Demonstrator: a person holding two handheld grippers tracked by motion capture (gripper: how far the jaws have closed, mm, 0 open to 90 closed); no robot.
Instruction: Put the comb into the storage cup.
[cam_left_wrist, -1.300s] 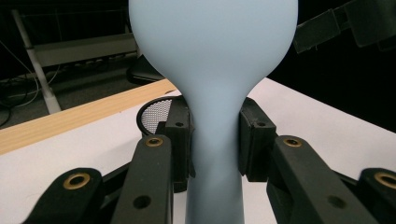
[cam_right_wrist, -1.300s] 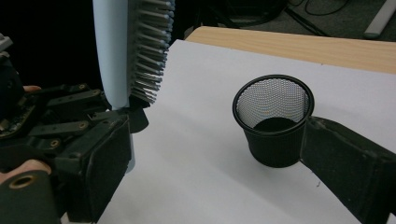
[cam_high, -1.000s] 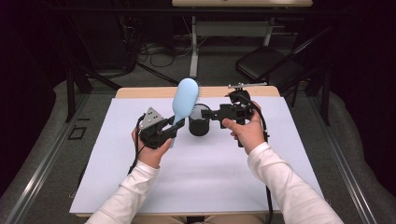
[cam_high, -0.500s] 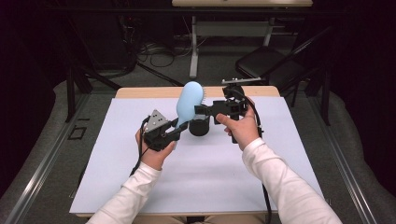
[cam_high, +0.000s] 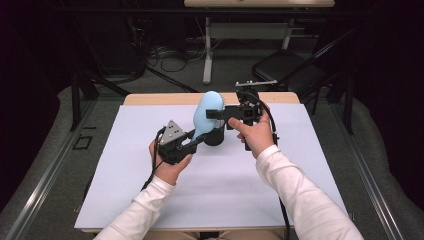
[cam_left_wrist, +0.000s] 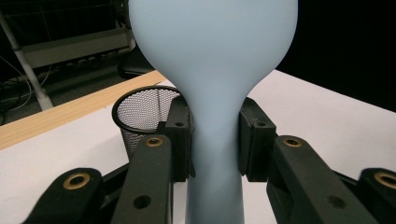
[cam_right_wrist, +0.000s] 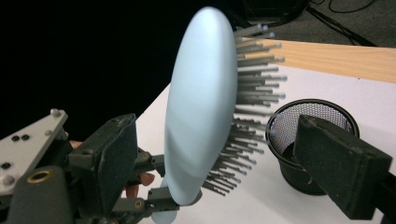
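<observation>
Hairbrush (cam_high: 207, 112), pale blue, paddle type: broad oval head, narrow waisted handle, grey pins on 1 face. Held upright above the white table (cam_high: 115, 200), head up, just over the black mesh cup (cam_high: 214, 136).

Left gripper (cam_high: 192, 142) has the handle: both pads pressed flat on the neck just below the flare of the head, jaws partly closed, handle running down between them. In the left gripper view the mesh cup (cam_left_wrist: 140, 116) sits just behind and to the left of that grip.

Right gripper (cam_high: 216, 114) comes in level from the other side. Its 2 jaws bracket the head, 1 pad off the smooth back, 1 off the pin tips, a gap at both; they have just been closing with the brush (cam_right_wrist: 201, 116) between them, no contact yet. Mesh cup (cam_right_wrist: 313, 140) lies beyond the pin-side pad.

Handling, as judged:
- Light, rigid plastic body; should not flex under a pinch.
- Smooth matte back, curved: likely slippery, a pad may skate off it.
- Pins thin and springy; a squeeze across them gives a soft, unsteady hold and may bend them.
- Best hold is the neck or handle, where the left pads sit now; second best, the head's edges.
</observation>
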